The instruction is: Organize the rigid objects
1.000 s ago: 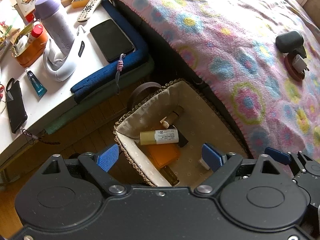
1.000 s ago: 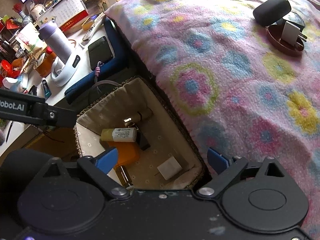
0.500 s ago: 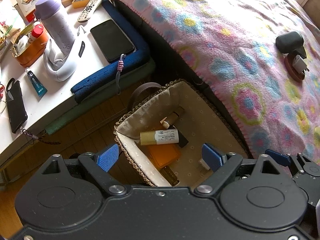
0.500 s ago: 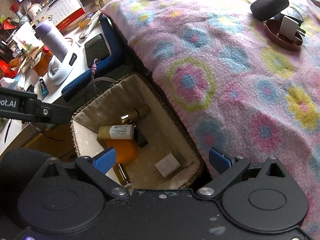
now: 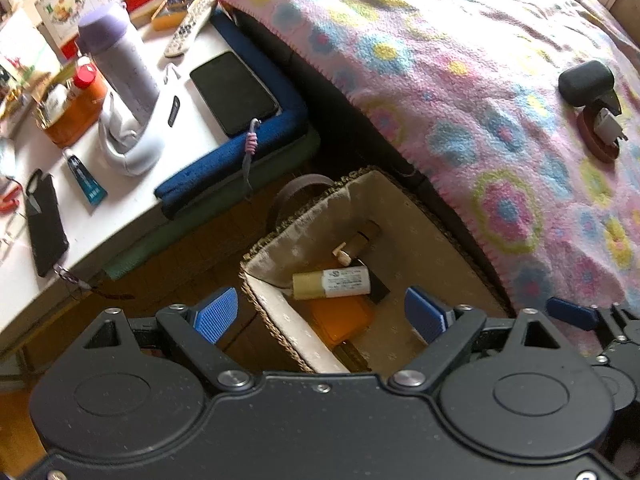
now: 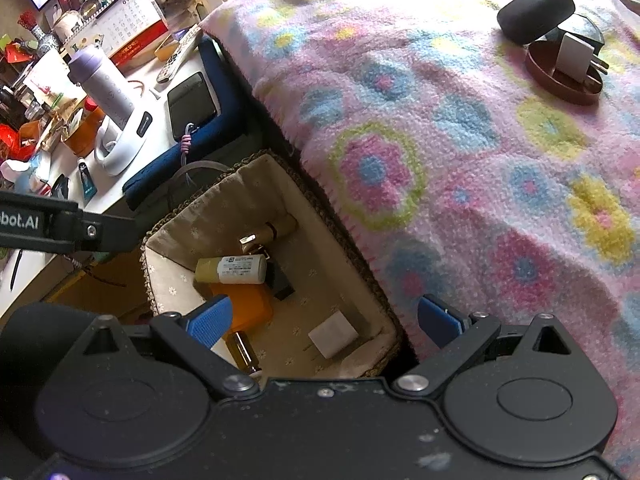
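A wicker basket [image 5: 280, 312] with a cloth lining stands on the floor between the bed and the low table. In it lie a cream tube [image 5: 332, 284], an orange box [image 5: 340, 318], a small pump bottle [image 5: 356, 244], an amber bottle [image 6: 244, 354] and a white charger block [image 6: 332, 334]. My left gripper [image 5: 320, 314] hangs over the basket with its jaws opening and nothing between them. Beside it, my right gripper [image 6: 324, 320] is open and empty over the same basket. On the blanket rest a black case [image 6: 536, 12] and a white plug [image 6: 572, 56] in a brown dish [image 6: 560, 84].
The flowered blanket [image 5: 460, 100] covers the bed on the right. At the left, a low white table [image 5: 120, 208] carries a purple bottle [image 5: 120, 64], a phone [image 5: 234, 92] on a blue pad, a remote [image 5: 188, 32], a tube, a dark case and a calendar.
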A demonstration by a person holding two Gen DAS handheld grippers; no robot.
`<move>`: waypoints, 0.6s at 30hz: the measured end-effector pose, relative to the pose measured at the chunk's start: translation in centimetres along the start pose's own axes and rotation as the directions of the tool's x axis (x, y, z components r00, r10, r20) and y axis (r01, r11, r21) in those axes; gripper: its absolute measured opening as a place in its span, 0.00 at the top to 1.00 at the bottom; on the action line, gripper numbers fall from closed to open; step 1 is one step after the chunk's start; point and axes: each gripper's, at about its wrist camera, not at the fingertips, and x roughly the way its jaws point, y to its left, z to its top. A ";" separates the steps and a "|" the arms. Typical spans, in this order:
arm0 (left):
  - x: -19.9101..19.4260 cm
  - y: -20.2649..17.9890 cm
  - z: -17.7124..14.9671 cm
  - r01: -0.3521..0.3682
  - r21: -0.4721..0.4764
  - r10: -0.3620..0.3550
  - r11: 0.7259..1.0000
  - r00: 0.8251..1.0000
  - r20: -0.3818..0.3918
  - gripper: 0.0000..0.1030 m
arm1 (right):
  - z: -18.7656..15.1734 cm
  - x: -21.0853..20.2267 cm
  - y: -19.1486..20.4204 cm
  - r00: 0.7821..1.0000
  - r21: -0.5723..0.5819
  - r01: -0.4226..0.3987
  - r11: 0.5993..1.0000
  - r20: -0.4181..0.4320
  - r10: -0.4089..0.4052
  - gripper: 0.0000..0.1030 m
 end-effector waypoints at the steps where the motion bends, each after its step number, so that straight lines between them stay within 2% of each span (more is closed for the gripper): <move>1: -0.1 -0.1 0.0 -0.006 0.004 0.006 1.000 1.000 0.006 0.14 | 0.0 -0.1 -0.1 1.000 0.000 0.002 1.000 0.002 -0.002 0.03; 9: -0.2 -0.4 0.1 -0.011 0.023 0.011 1.000 1.000 0.019 0.12 | 0.1 -0.6 -2.4 0.999 0.046 0.032 0.998 0.022 -0.033 0.03; 14: -0.3 -0.6 0.0 -0.027 0.030 0.026 0.999 0.999 0.033 0.11 | 0.4 -1.5 -3.6 0.997 0.068 0.046 0.997 0.064 -0.050 0.03; 18: -0.9 -1.1 0.0 -0.036 0.048 0.033 0.998 0.997 0.076 0.11 | 0.4 -2.3 -4.5 0.991 0.065 0.063 0.996 0.115 -0.070 0.03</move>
